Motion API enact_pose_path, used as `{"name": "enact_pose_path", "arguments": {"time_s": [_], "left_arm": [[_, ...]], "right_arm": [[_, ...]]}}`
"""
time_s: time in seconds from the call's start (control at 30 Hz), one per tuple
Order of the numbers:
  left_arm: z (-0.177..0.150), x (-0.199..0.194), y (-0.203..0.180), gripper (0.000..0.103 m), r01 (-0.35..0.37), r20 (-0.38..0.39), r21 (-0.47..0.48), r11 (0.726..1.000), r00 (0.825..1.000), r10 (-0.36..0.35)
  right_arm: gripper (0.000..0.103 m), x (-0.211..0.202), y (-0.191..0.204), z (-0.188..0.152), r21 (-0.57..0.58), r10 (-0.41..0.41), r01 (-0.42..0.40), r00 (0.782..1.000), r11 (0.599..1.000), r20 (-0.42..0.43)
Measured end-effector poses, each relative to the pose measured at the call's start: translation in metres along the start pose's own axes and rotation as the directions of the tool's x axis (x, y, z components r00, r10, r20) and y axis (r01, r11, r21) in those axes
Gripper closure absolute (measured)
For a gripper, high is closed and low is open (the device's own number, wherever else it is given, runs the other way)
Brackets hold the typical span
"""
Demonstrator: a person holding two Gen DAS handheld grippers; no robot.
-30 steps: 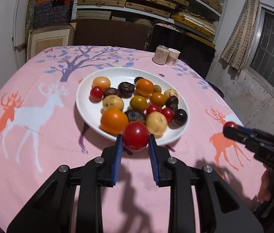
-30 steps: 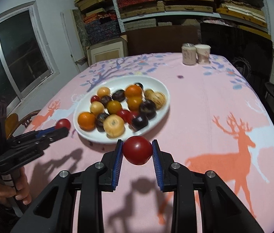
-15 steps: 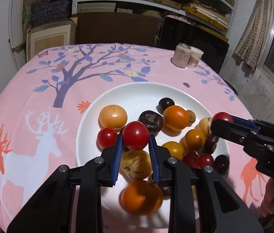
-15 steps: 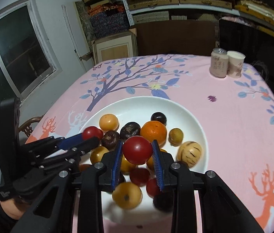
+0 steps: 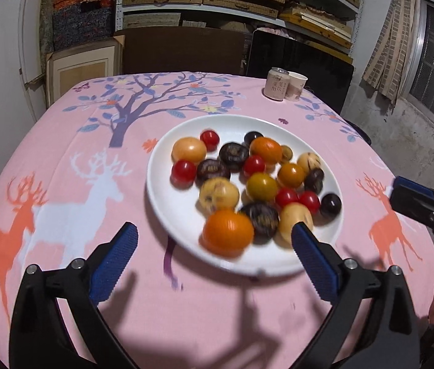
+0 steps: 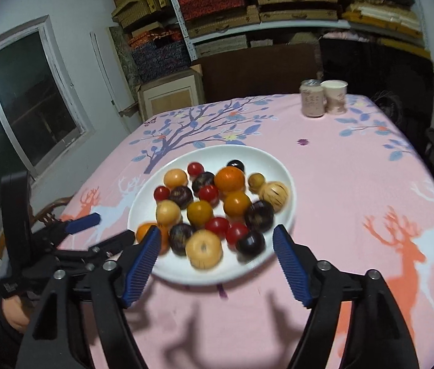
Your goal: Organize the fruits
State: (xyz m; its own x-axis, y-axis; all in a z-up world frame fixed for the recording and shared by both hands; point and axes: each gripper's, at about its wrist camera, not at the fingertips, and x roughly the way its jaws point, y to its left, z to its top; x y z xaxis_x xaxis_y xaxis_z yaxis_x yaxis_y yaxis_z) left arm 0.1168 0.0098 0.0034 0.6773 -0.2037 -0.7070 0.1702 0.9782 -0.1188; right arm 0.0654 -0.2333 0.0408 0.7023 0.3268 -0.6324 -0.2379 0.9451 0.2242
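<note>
A white plate [image 5: 167,212] on the pink tablecloth holds several fruits: red tomatoes, oranges, yellow and dark purple ones. It also shows in the right wrist view [image 6: 278,163]. A red tomato [image 5: 209,139] lies near the plate's far edge, another red tomato [image 5: 254,166] in the middle. My left gripper [image 5: 215,244] is open and empty just before the plate's near rim. My right gripper [image 6: 217,250] is open and empty over the near rim. The right gripper's blue tip [image 5: 407,186] shows at the right, the left gripper [image 6: 83,223] at the left.
A drink can [image 5: 277,84] and a paper cup [image 5: 296,86] stand at the table's far right edge; both show in the right wrist view, can [image 6: 312,98] and cup [image 6: 335,97]. Shelves, a cardboard box [image 5: 81,67] and a dark chair stand behind the table.
Both grippers held a red tomato over the plate; both have opened, the tomatoes now lie on the plate, and both grippers have drawn back toward the near rim.
</note>
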Motion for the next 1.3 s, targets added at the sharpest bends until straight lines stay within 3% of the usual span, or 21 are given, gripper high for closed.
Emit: {"name": "enact_pose_path", "arguments": {"time_s": [0.1,0.2,0.3,0.57,0.9,1.1,1.23,1.3], "left_arm": [[-0.022,-0.036,-0.004,0.005,-0.015,0.042,-0.017,1.0,0.999,0.015],[-0.034,-0.064,-0.012,0.005,-0.047,0.055,-0.022,0.999,0.997,0.048],[-0.045,-0.095,-0.023,0.005,-0.072,0.044,-0.014,0.997,0.996,0.073],[-0.07,-0.157,-0.033,0.005,-0.097,0.107,-0.009,0.995,0.989,0.097],[-0.077,-0.188,-0.042,0.005,-0.175,0.162,0.02,0.984,0.972,0.169],[-0.076,-0.193,-0.045,0.005,-0.184,0.171,0.034,0.982,0.969,0.176],[-0.078,-0.195,-0.045,0.005,-0.251,0.208,0.021,0.968,0.948,0.241],[-0.077,-0.196,-0.042,0.005,-0.241,0.204,0.005,0.971,0.95,0.235]], "right_arm": [[0.011,-0.035,0.011,-0.023,-0.017,-0.016,0.017,0.999,1.0,0.034],[0.004,-0.063,0.02,-0.036,-0.008,-0.013,0.013,0.998,1.0,0.055],[0.004,-0.087,0.029,-0.047,-0.011,-0.011,0.011,0.998,1.0,0.063],[0.004,-0.13,0.049,-0.07,-0.04,-0.017,0.022,0.993,0.999,0.114],[0.004,-0.147,0.054,-0.078,-0.034,-0.016,0.02,0.991,0.999,0.132],[0.004,-0.15,0.055,-0.081,-0.032,-0.014,0.018,0.992,0.999,0.128],[0.004,-0.15,0.056,-0.082,-0.031,-0.017,0.021,0.991,0.999,0.132],[0.004,-0.151,0.056,-0.082,-0.028,-0.018,0.022,0.991,0.999,0.132]]}}
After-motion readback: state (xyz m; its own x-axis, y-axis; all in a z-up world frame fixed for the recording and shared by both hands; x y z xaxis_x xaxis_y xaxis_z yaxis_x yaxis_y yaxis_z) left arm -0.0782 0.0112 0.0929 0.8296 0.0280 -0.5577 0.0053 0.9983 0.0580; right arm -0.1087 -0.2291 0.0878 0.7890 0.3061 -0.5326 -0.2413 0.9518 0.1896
